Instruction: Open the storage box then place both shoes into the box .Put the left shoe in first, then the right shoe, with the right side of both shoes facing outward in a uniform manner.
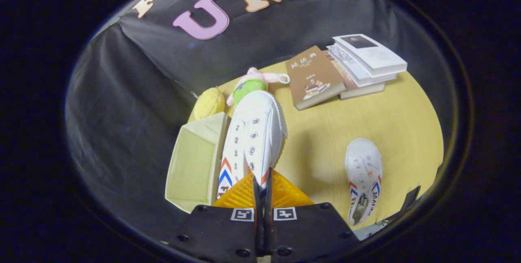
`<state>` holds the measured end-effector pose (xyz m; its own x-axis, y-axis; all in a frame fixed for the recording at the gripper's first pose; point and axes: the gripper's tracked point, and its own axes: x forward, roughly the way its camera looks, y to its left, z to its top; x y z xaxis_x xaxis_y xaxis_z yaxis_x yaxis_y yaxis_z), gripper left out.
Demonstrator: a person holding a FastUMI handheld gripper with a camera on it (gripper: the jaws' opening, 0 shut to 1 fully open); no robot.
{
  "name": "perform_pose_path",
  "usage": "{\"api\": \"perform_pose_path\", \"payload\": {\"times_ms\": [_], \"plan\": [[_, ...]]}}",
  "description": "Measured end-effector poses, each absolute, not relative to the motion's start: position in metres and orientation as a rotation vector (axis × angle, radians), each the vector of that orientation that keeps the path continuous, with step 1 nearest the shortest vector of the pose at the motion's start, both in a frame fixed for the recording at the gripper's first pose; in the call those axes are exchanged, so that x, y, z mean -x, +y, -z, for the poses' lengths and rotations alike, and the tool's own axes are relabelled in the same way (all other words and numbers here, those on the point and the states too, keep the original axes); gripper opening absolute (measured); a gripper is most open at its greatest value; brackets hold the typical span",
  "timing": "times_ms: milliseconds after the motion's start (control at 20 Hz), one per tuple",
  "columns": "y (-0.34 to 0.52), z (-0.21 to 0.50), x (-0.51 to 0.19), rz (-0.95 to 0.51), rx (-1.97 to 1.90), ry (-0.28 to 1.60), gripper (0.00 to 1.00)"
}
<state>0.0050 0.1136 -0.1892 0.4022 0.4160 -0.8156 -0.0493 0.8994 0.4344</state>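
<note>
Gripper [262, 183] fingers pinched together on the heel end of a white canvas shoe [252, 136], clamped on both sides, shoe lifted off the table and pointing away, toe toward the far side. Held shoe hanging right beside the open storage box [195, 161], its left flank alongside the box's right wall; whether touching, cannot tell. Box pale yellow-green, interior bare, sitting at the table's left edge with the dark booth cloth directly left of it. Second white shoe [363, 177] lying flat on the yellow table [399, 124], well to the right of the fingers, close to the near-right table edge, toe pointing away. Wide bare strip of tabletop between the two shoes. Beyond the held shoe: plush toy [254, 82] in pink and green, and a yellow round item [209, 102] just past the box's far corner. Stack of books [358, 65] at the far right, brown-covered one nearest. Red and blue chevrons on both shoes' sides; lettering on the second shoe's side too small to read reliably. Brown book cover bears characters, not legible.
</note>
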Motion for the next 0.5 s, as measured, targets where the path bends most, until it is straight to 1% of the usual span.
{"api": "perform_pose_path", "payload": {"times_ms": [200,500], "plan": [[0.154,0.175,-0.011,-0.345,-0.393,1.121,0.04],[0.225,0.184,-0.002,-0.429,-0.364,1.155,0.04]]}}
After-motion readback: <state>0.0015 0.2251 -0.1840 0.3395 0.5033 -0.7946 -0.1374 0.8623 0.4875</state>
